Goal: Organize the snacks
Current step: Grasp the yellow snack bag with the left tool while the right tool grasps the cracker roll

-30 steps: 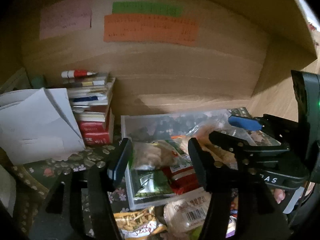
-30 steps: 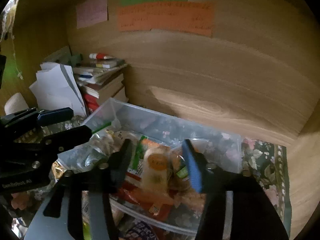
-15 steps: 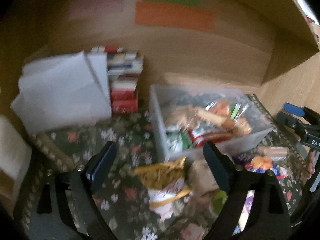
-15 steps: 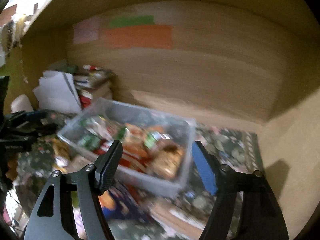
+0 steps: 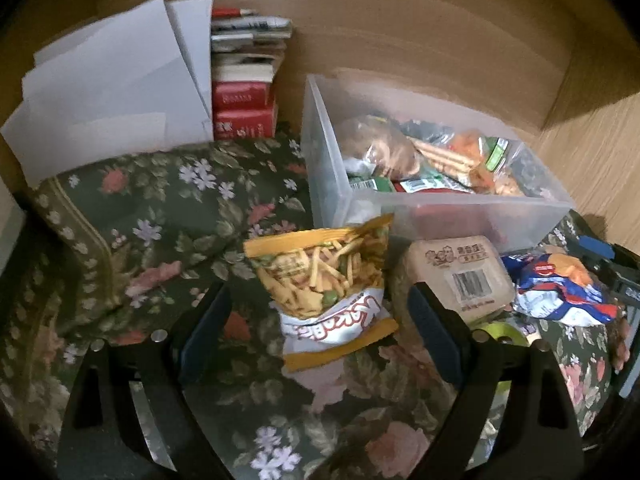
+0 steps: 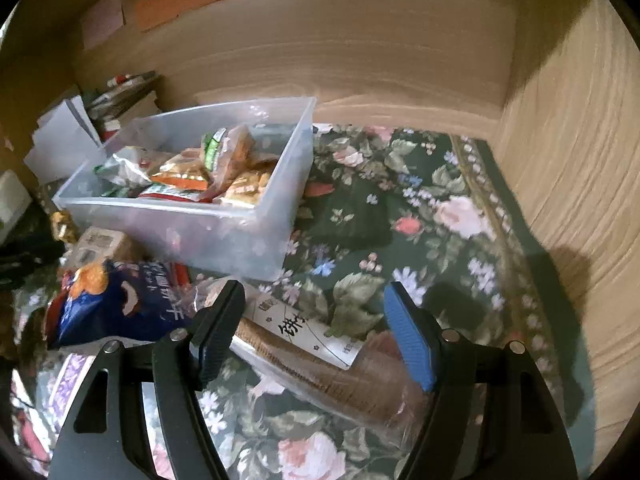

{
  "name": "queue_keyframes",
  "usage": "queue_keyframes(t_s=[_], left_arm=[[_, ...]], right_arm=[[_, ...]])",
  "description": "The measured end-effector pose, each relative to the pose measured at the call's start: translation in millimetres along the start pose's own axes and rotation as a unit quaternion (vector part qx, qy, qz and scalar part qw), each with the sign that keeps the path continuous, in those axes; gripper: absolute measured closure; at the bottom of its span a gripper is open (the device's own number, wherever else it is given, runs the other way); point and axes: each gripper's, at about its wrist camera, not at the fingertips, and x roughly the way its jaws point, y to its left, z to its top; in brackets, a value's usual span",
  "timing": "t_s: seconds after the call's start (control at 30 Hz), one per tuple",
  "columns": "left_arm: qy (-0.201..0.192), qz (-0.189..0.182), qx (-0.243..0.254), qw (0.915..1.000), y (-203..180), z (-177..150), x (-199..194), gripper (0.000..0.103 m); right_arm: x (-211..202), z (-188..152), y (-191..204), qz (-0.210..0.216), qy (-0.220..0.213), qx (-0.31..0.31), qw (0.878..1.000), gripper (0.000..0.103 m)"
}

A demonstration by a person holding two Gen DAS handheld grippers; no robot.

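Two spread claws [image 5: 316, 326] [image 6: 316, 332] above snacks

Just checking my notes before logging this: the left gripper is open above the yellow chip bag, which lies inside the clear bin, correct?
Not quite. In the left wrist view the left gripper is open above the chip bag, but the bag lies on the floral cloth in front of the bin, not inside it.

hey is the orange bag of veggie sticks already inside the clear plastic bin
No, the orange bag of veggie sticks lies on the floral cloth in front of the clear plastic bin, outside its wall.
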Motion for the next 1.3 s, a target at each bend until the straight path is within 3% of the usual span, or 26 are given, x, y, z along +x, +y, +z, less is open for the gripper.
queue_keyframes(t_s=[0.2, 0.33, 0.37, 0.57, 0.77, 0.83, 0.9, 1.1, 1.3], left_arm=[[-0.005, 0.013, -0.011, 0.9998, 0, 4, 12, 0.016], [0.014, -0.003, -0.005, 0.9999, 0, 3, 22, 0.053], [0.013, -0.001, -0.002, 0.9999, -2, 2, 22, 0.055], [-0.002, -0.017, 0.007, 0.9998, -7, -7, 4, 0.065], [-0.022, -0.028, 0.016, 0.9993, -11, -17, -22, 0.071], [-0.027, -0.032, 0.019, 0.9989, -13, -18, -30, 0.073], [-0.034, -0.039, 0.023, 0.9984, -16, -20, -40, 0.080], [-0.053, -0.048, 0.035, 0.9968, -25, -21, -63, 0.086], [-0.052, -0.030, 0.049, 0.9970, -29, -26, -64, 0.087]], right_arm=[[-1, -12, 7, 0.007, 0.012, -0.020, 1.000, 0.033], [1, -18, 19, -0.011, 0.018, -0.059, 0.998, 0.030], [3, -19, 23, -0.014, 0.021, -0.071, 0.997, 0.030], [14, -19, 30, -0.024, 0.029, -0.099, 0.994, 0.032], [4, -26, 33, -0.015, 0.029, -0.103, 0.994, 0.054], [-5, -29, 35, 0.008, 0.034, -0.100, 0.994, 0.065], [-11, -32, 38, 0.036, 0.043, -0.099, 0.994, 0.069], [-1, -37, 49, 0.025, 0.043, -0.096, 0.994, 0.069], [5, -43, 51, 0.016, 0.026, -0.076, 0.997, 0.070]])
